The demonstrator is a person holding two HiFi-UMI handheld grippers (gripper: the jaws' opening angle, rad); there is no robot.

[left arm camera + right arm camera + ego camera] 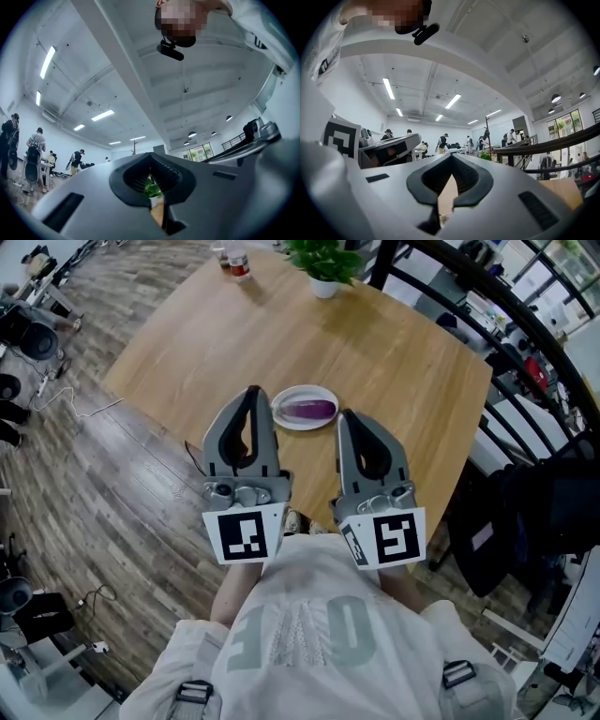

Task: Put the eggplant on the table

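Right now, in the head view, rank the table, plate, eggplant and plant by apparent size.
Largest: table
Next: plate and plant look alike; the plant is farther and cut off, so unranked
Smallest: eggplant

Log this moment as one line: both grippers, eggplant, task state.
left gripper: shut, empty | right gripper: shut, empty | eggplant: lying on white plate on table, untouched | task: not yet begun

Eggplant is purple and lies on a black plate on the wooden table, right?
Not quite. The plate is white, not black, as the head view shows. The eggplant is purple and lies on it, on the wooden table.
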